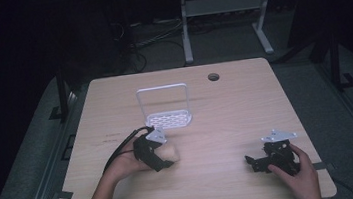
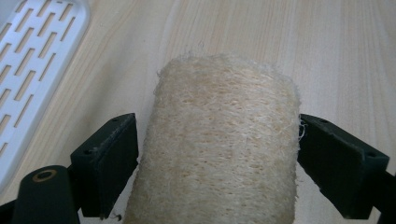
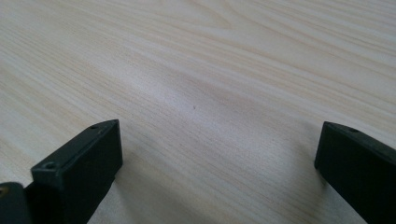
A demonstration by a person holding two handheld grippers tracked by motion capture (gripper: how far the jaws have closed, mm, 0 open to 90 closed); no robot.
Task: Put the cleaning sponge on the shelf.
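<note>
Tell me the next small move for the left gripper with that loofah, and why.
Probably close the left gripper a little further on the loofah before lifting. In the left gripper view the loofah sits between the jaws, the left one touching or nearly so, while a thin gap seems to remain at the right one. The white slotted rack stands just beyond on the table, a likely destination.

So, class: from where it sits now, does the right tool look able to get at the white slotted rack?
Probably yes. The right tool is open with nothing between its jaws, and bare table lies between it and the white rack; the left tool, around the loofah, sits off that path.
</note>
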